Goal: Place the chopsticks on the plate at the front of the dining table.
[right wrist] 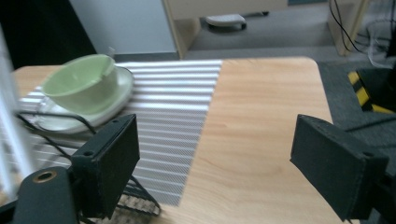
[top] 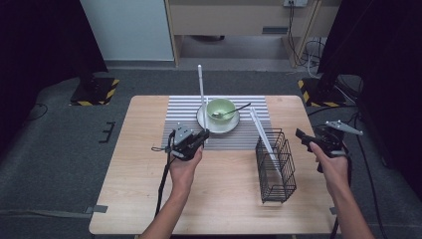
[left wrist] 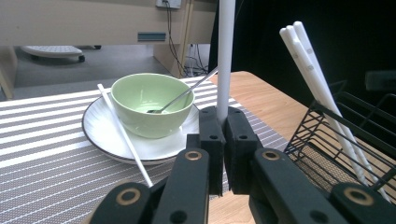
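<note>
white chopstick, long, slender, upright

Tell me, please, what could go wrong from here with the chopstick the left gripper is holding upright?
The left gripper pinches the white chopstick near its lower end, so the long free part may swing or slip as it moves. It stands close to the spoon handle jutting from the green bowl, and could knock it. Two chopsticks already lean in the wire basket; a careless drop might dislodge them.
</note>
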A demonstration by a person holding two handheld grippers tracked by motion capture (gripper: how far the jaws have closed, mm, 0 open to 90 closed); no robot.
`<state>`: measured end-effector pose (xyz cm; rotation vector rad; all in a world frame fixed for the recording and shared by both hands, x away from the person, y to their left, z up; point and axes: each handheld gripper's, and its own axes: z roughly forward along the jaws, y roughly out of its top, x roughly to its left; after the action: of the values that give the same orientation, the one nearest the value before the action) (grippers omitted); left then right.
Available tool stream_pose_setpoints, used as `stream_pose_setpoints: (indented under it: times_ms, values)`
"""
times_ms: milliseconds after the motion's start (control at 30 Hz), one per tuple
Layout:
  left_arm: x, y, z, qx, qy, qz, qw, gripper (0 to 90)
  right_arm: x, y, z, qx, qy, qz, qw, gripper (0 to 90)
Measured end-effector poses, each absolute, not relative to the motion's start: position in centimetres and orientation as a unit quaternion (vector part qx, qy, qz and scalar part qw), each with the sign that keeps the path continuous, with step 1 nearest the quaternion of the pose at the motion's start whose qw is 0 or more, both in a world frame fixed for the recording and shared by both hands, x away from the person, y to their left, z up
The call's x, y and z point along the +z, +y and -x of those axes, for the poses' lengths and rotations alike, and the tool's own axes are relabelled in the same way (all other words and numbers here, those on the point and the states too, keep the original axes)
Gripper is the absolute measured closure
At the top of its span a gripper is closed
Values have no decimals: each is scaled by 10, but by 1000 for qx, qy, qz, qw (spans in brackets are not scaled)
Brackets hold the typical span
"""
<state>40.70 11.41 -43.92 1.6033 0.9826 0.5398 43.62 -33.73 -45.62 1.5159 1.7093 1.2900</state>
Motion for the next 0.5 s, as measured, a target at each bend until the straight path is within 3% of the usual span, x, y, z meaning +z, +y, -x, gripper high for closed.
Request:
stream_pose_setpoints:
  times_ms: [500]
  values:
    - [-442, 119, -414, 235, 434, -671, 553, 865, -516, -334, -439, 390, 660, -590, 253, 145]
